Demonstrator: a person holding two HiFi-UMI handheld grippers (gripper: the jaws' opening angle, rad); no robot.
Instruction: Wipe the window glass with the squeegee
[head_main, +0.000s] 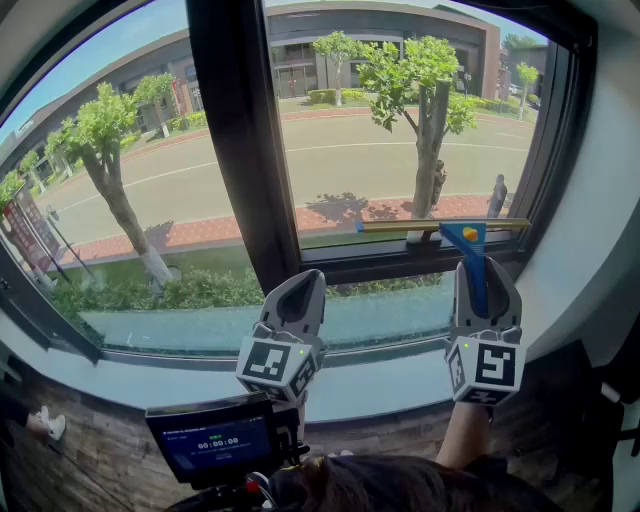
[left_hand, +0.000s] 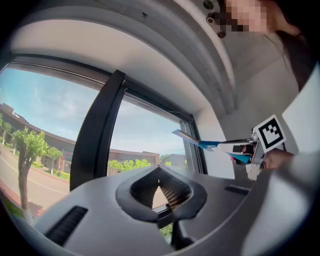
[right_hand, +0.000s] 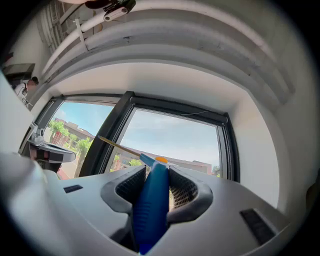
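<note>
So the right gripper (head_main: 484, 272) has its jaws clamped tight on the blue handle of the squeegee (head_main: 470, 242). In the right gripper view you can see the handle wedged between both pads (right_hand: 186, 190), running straight up out of them. The handle stands upright and the yellowish blade lies level across the top. It sits low on the right pane of the glass (head_main: 390, 140), just above the bottom frame. It looks pressed to the pane, but I can't swear it's touching.

The left gripper (head_main: 306, 284) is over by the foot of the dark mullion (head_main: 235, 140), above the sill (head_main: 385, 385), well left of the squeegee. Its jaws are closed tip to tip with nothing between them; its own view just shows window through the gap.

A small screen (head_main: 212, 440) sits at the bottom, below the left gripper. Outside are trees and a road.
</note>
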